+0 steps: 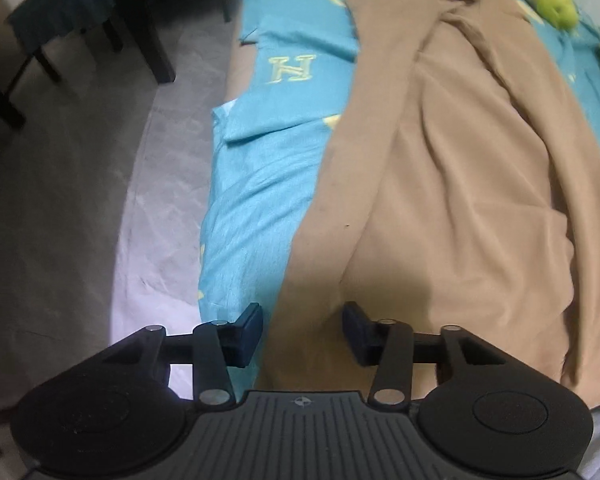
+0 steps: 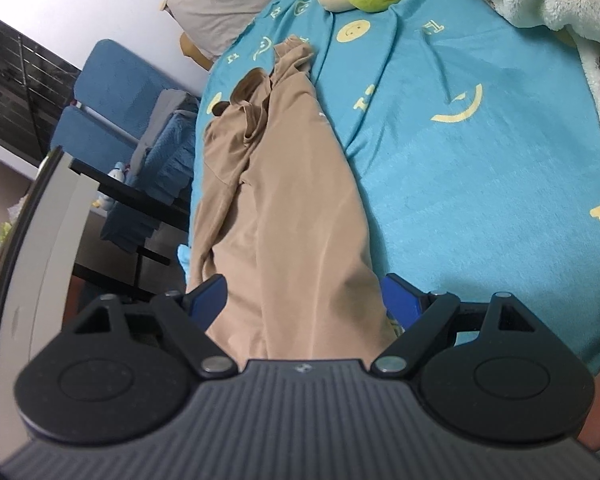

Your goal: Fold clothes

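Blue bedsheet carries tan trousers running from 6 to 12 o'clock, with left gripper and right gripper both spread wide over the near end.

Dim, soft indoor light in both views. Pale bright patch on the floor in left view. Strong fisheye bending, dark corners. Motion blur over the tan trousers and bedsheet; chairs smeared, underexposed.
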Action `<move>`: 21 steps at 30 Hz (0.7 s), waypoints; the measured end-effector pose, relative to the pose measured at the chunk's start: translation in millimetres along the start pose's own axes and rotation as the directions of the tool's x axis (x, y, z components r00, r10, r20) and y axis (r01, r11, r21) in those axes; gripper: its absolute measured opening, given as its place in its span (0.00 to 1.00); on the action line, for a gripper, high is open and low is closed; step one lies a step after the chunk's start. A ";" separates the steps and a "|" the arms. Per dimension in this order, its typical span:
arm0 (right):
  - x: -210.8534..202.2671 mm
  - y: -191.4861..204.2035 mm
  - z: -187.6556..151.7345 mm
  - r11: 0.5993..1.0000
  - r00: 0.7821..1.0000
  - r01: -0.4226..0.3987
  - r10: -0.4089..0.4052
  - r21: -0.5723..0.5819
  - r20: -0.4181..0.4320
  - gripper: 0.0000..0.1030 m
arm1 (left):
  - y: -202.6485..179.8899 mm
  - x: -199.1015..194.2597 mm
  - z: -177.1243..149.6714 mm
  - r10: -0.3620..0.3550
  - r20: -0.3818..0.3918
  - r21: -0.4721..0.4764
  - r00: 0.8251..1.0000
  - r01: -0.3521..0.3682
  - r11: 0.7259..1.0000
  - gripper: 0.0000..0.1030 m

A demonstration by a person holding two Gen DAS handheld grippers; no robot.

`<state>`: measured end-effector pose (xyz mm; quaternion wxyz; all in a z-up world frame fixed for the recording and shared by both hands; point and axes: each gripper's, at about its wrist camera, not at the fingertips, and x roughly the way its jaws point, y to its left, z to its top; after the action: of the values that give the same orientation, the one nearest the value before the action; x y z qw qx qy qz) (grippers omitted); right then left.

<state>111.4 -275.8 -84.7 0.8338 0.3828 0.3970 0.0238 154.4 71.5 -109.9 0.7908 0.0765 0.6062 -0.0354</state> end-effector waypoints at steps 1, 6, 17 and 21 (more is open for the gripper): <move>0.8 -1.0 -0.3 1.000 1.000 0.007 -0.007 0.000 -0.003 0.84 | -6.4 -7.8 -1.9 0.016 0.014 0.031 1.000 -0.017 0.999 0.05; 4.7 -4.2 -1.1 1.000 0.999 0.031 -0.031 0.000 -0.017 0.84 | -41.5 -55.4 -13.5 0.088 0.099 0.185 0.991 -0.105 0.977 0.04; 19.5 -3.6 -4.5 0.992 0.991 0.121 -0.123 -0.047 -0.043 0.83 | -120.9 -110.6 -30.7 -0.101 0.148 0.329 0.984 0.048 0.943 0.04; 21.8 -3.5 -7.8 0.989 0.988 0.135 -0.138 -0.054 -0.063 0.83 | -122.6 -86.7 -45.7 -0.238 0.066 0.258 0.969 0.214 0.942 0.16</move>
<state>120.0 -266.0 -104.1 0.8292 0.3327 0.4490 -0.0110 69.9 -45.0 -47.4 0.7940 0.1033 0.5628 -0.2054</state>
